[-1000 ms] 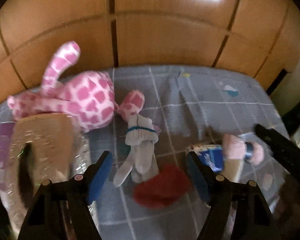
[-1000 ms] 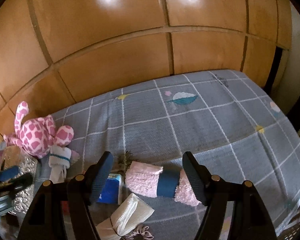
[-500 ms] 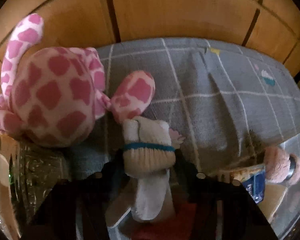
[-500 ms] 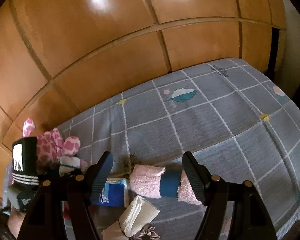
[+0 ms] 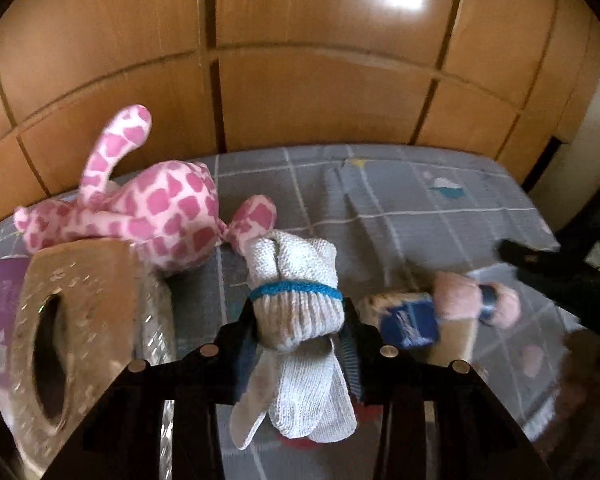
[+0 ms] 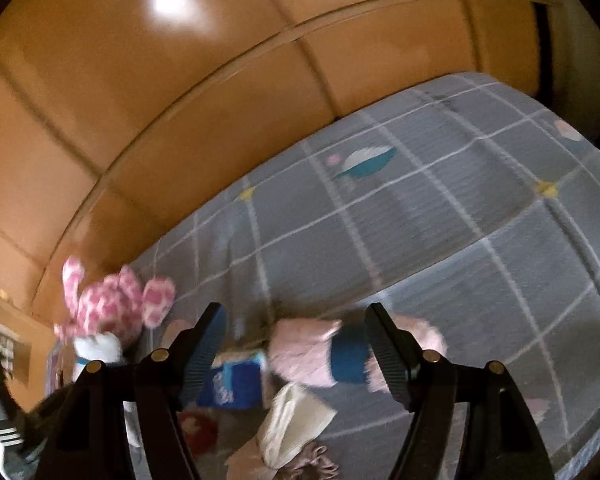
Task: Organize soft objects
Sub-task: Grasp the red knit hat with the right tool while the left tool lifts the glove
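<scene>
My left tongs (image 5: 298,330) are clamped on the white sock bundle (image 5: 296,304), held up off the bed (image 5: 380,208).

The bundle, tied with a blue band, sits just in front of the pink spotted plush (image 5: 148,216) and beside a glittery box (image 5: 76,320). My right tongs (image 6: 296,340) hang spread wide with nothing between them, above the pink rolled towel (image 6: 312,352) and a blue packet (image 6: 236,384) lying on the bed.

Knitted glove bundle (image 5: 296,300); plush giraffe (image 5: 148,216); glossy wooden panelling (image 5: 320,92).
</scene>
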